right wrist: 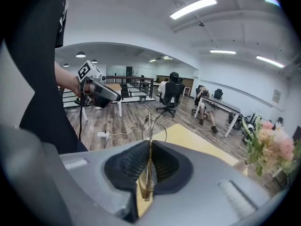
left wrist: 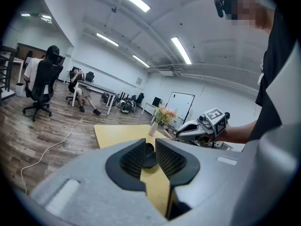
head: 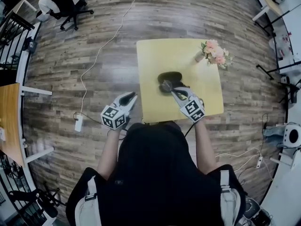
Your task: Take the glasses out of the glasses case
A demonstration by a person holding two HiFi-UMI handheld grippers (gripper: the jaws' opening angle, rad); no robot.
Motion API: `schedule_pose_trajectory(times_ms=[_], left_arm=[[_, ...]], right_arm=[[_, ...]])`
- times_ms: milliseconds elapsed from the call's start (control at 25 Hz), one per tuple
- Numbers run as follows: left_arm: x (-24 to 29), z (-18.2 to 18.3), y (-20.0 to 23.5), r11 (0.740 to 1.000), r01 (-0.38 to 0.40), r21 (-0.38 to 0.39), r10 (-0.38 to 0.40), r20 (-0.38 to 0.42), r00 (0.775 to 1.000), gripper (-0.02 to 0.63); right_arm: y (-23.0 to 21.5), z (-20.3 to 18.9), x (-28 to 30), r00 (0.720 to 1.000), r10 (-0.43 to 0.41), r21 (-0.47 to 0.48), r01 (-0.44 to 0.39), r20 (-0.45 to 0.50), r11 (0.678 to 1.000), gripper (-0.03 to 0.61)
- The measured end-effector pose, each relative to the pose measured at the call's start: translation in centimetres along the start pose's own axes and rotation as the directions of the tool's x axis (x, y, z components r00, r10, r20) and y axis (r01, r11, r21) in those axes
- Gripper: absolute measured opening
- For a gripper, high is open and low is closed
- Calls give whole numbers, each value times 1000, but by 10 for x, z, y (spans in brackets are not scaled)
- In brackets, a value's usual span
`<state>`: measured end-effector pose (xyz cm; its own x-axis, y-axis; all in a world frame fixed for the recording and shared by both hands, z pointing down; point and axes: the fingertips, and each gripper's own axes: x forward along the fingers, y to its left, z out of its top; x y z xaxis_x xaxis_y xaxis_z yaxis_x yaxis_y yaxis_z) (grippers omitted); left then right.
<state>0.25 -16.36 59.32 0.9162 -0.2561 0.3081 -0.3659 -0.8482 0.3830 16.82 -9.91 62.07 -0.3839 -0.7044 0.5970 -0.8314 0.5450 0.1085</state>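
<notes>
The dark glasses case [head: 170, 76] lies open in the middle of the yellow table [head: 155, 55]. My right gripper [head: 169, 86] hovers just in front of the case and is shut on the thin metal-framed glasses [right wrist: 149, 131]. In the right gripper view the glasses stand edge-on between the pads, with the lenses sticking out past the tips. My left gripper [head: 131, 97] hangs off the table's front left corner, apart from the case. Its jaws are slightly open with nothing between them. Through their gap the left gripper view shows the case [left wrist: 149, 160].
A vase of pink flowers [head: 214, 53] stands at the table's far right corner. A white cable and power strip [head: 78, 123] lie on the wooden floor to the left. People sit on office chairs [left wrist: 40, 88] at desks far off.
</notes>
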Motion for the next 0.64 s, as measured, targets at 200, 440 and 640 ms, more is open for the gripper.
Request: schedule_pose_trajectory(times_ms=[200,440,640], left_arm=[[-15,-7,-1,1000,10,9,-10,-5,1000,72],[-32,-13,0,1000,7,13,-7,-4,1000,72],[-41,-19,1,1000,3,14,-3,-4,1000,72]], right_arm=[[10,2,-3,1000,-23,0,23,10,1000,20],[21,5,-1,1000,-28,-10,28,13,1000,20],[31,4,0,1000,-29,-14,29,7,999,20]])
